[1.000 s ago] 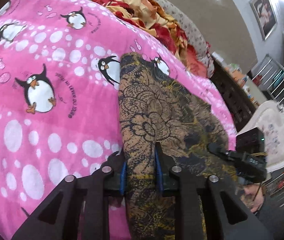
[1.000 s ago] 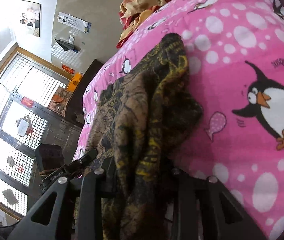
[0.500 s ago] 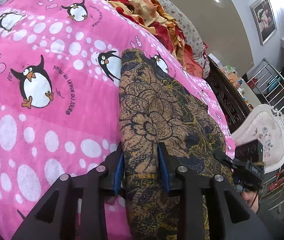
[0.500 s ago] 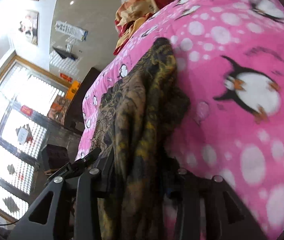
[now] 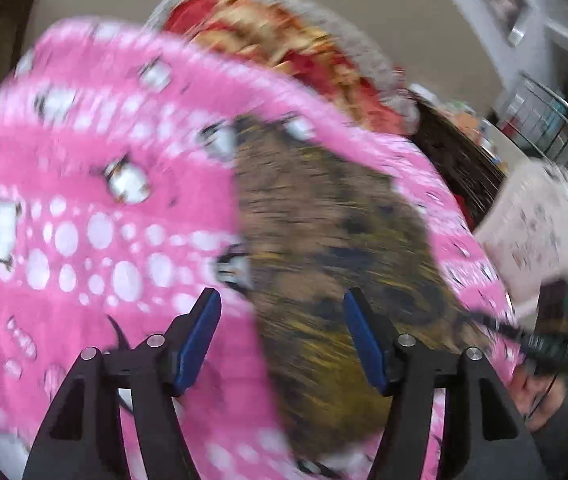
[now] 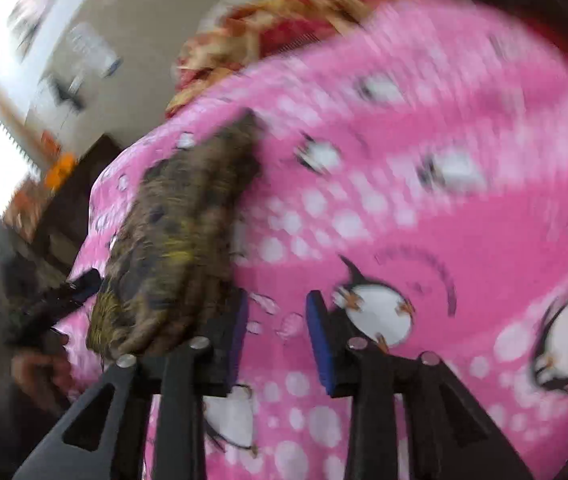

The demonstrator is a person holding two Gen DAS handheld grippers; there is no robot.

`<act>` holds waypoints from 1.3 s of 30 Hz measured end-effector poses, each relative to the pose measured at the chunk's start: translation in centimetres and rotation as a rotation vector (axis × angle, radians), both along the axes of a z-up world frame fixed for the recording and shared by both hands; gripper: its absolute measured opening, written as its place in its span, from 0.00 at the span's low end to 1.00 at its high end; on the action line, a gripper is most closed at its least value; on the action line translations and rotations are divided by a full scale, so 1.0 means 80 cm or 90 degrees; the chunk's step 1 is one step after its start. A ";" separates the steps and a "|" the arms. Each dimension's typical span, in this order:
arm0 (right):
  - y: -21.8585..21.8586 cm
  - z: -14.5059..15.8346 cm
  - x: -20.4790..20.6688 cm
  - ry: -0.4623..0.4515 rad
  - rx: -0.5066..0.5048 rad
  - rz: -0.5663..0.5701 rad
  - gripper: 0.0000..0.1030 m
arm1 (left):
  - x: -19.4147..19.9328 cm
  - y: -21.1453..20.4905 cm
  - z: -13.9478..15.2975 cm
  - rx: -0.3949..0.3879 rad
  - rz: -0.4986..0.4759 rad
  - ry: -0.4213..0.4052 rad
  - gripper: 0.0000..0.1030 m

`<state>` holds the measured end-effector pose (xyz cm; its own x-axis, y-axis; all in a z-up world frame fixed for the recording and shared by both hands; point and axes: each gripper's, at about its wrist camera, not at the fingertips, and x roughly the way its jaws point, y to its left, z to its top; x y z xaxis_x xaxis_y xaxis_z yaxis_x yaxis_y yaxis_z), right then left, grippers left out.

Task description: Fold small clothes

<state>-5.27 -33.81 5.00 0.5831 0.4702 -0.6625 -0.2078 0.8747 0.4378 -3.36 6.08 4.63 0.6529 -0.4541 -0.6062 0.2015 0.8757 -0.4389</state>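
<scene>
A brown and yellow patterned garment (image 5: 324, 240) lies folded in a long strip on a pink penguin blanket (image 5: 83, 208). My left gripper (image 5: 279, 312) is open and empty, raised above the garment's near end. In the right wrist view the garment (image 6: 179, 232) lies to the left on the blanket (image 6: 444, 220). My right gripper (image 6: 277, 312) is open and empty, just right of the garment's near end. Both views are blurred by motion.
A red and orange quilt (image 5: 292, 40) is heaped at the far end of the bed. A dark wooden bed frame (image 5: 456, 160) and a white chair (image 5: 540, 232) stand to the right. The other gripper (image 5: 540, 344) shows at the bed's right edge.
Both grippers have opened and let go of the garment, then pulled back and up from it. The garment now rests on the blanket.
</scene>
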 end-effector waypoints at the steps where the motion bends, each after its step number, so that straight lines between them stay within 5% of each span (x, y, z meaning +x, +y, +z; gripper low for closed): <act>1: 0.011 0.017 -0.008 -0.036 -0.019 0.019 0.27 | -0.016 -0.014 0.012 0.012 -0.015 -0.028 0.42; 4: 0.065 0.054 -0.017 -0.097 -0.078 0.091 0.25 | -0.044 -0.054 0.025 0.032 -0.061 -0.077 0.39; 6: 0.103 0.057 -0.017 -0.102 -0.114 0.151 0.23 | -0.043 -0.069 0.007 0.047 -0.081 -0.048 0.27; 8: 0.124 0.031 -0.012 -0.056 -0.195 0.165 0.23 | -0.036 -0.078 -0.028 0.076 -0.084 0.004 0.18; 10: 0.125 -0.009 -0.002 0.024 -0.230 0.160 0.23 | -0.041 -0.074 -0.031 0.052 -0.083 -0.011 0.19; 14: 0.113 -0.014 -0.017 -0.023 -0.210 0.147 0.25 | -0.043 -0.070 -0.029 0.044 -0.082 -0.010 0.19; 17: 0.117 -0.014 -0.026 -0.045 -0.235 0.147 0.25 | -0.045 -0.077 -0.026 0.049 -0.097 -0.020 0.34; 19: 0.117 -0.017 -0.035 -0.059 -0.235 0.144 0.26 | -0.041 -0.090 -0.023 0.043 -0.121 -0.026 0.58; 24: 0.110 -0.019 -0.036 -0.079 -0.207 0.140 0.26 | -0.037 -0.111 -0.023 0.076 -0.149 -0.026 0.79; 32: 0.110 -0.020 -0.031 -0.080 -0.192 0.139 0.26 | -0.024 -0.114 -0.015 0.047 -0.111 0.029 0.84; 37: 0.111 -0.020 -0.032 -0.084 -0.197 0.137 0.26 | -0.039 -0.132 0.009 0.161 -0.025 0.046 0.79; 39: 0.110 -0.020 -0.032 -0.083 -0.195 0.138 0.26 | -0.045 -0.135 0.016 0.169 -0.006 0.048 0.79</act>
<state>-7.82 -24.98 3.39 0.5808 0.3841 -0.7177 -0.4387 0.8904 0.1215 -7.00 -4.72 5.93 0.5984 -0.2786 -0.7512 0.1853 0.9603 -0.2086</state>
